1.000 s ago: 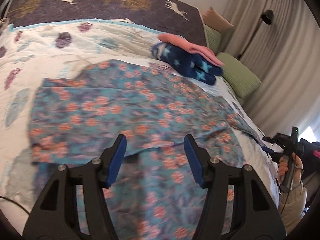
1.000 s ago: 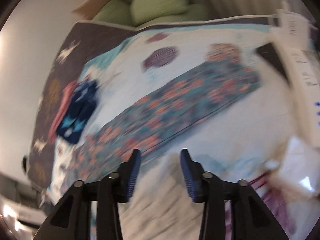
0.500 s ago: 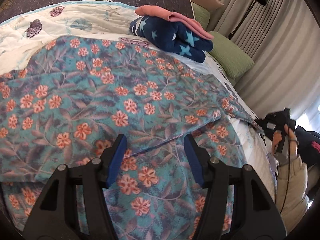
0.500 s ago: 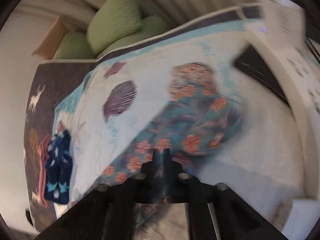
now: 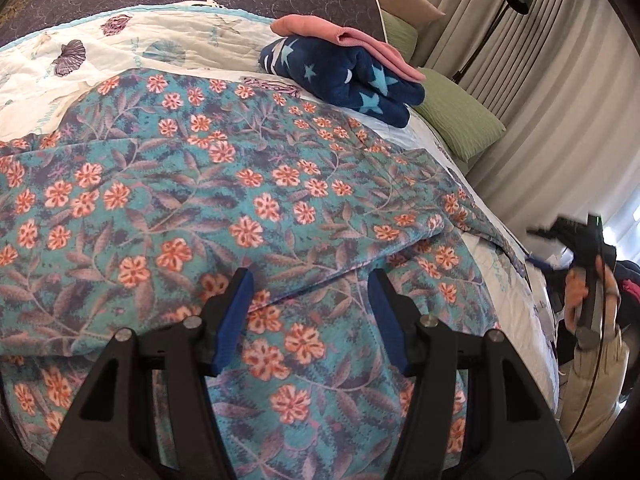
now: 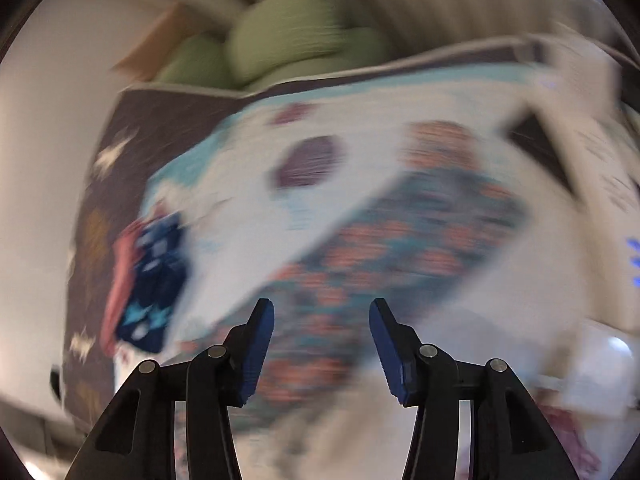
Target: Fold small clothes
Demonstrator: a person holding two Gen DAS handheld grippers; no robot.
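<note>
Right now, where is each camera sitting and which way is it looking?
Left wrist: rides on the left gripper, looking down across the floral garment toward the navy star blanket; its open blue fingers show, plus the person's other hand.
Right wrist: rides on the right gripper, looking along the bed from its side, blurred; its just-opened fingers show, nothing between them.
Shared: floral garment, star blanket, green pillows.

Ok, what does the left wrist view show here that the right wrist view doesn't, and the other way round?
Only the left wrist view: the floor lamp, the curtains, and the hand carrying the right gripper. Only the right wrist view, heavily blurred: a white unit with blue lights at the right edge. Both: the floral garment, the folded star-print and pink pile, the green pillows, and open, empty jaws; the right gripper's have just been opening.
</note>
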